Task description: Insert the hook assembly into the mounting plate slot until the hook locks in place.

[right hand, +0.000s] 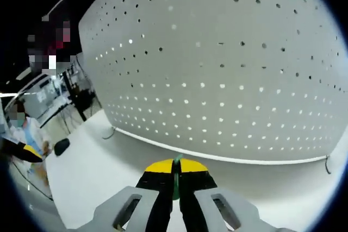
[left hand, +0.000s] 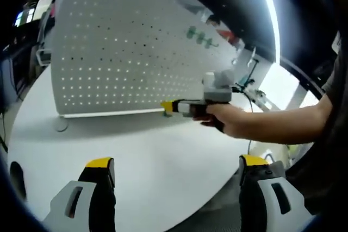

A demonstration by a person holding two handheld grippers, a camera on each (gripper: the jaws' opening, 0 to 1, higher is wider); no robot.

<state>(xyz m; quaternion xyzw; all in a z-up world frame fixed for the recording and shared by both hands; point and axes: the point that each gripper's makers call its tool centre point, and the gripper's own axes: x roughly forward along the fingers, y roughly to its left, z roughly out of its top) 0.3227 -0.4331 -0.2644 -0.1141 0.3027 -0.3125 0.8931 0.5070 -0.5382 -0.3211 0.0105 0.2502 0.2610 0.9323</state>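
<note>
Pegboard stands upright on the white table, its bottom edge running along the table's far side. Green hooks already hang near the board's upper right in the left gripper view.

Right gripper: jaws pressed together on a thin green piece, judged to be the hook; only a sliver shows between the yellow tips. In the left gripper view this gripper, held by a hand, sits low, near the board's bottom right corner, tips close to the face; contact cannot be told.

Left gripper: jaws spread wide, empty, hovering over the table's near edge, well apart from the board.

Step in hand, as judged: approach, hook carried toward the board, not yet seated.

Next move calls for: lining the hook's prongs with a pair of holes, pushing square into the face, then tipping down until it catches. Small holes, little of the hook visible; alignment is the risk.
</note>
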